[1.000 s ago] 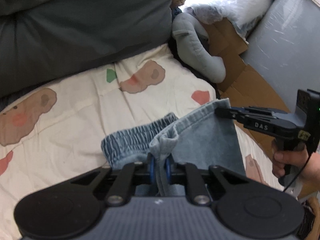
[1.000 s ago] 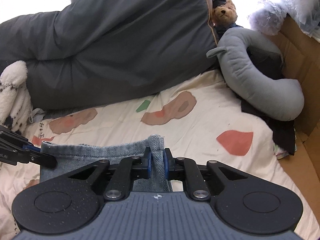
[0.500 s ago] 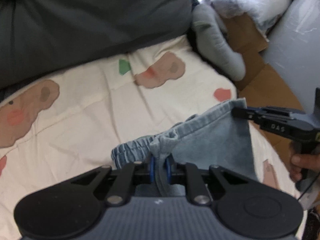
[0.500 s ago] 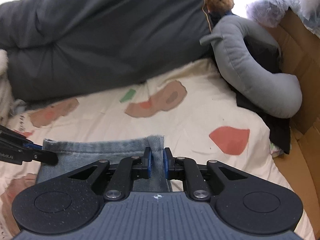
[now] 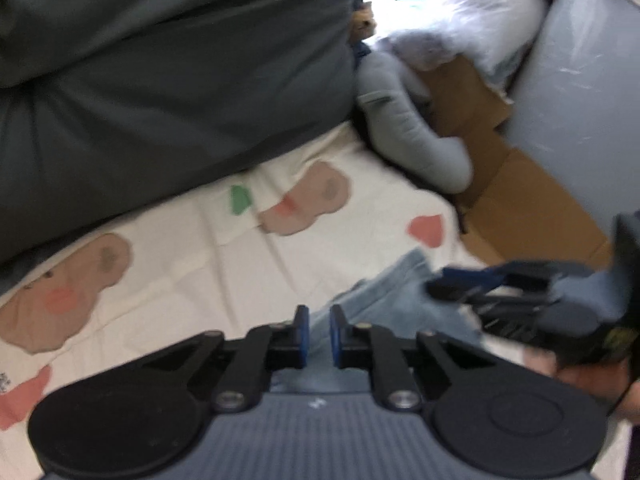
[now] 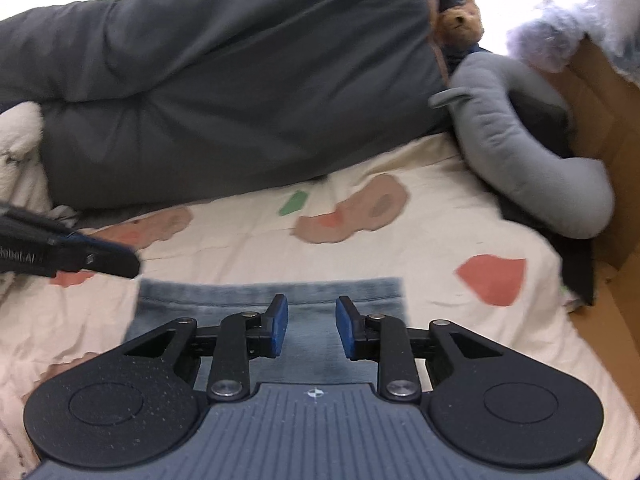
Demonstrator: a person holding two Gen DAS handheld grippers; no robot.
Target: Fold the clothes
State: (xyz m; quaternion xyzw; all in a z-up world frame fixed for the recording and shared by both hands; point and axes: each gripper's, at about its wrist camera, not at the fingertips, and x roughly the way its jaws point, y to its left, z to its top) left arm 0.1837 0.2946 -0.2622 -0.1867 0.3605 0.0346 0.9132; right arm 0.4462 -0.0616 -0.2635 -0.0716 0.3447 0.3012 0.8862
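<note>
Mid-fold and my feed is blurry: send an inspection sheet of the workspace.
surface: cream patterned bedsheet, wrinkled.
job's things: denim garment lying flat on the sheet.
clutter: dark grey duvet, grey plush, teddy bear.
grippers: right gripper open, jaws just opened, denim loose beneath; left gripper just closed, shut, apparently holding nothing.
cables: nothing clearly seen.
surroundings: cardboard beside the bed.

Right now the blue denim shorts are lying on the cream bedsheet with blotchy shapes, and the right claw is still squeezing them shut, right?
Not quite. The right wrist view shows the right claw has just opened, its pads apart and gripping nothing. The blue denim shorts do lie on the cream patterned bedsheet.
</note>
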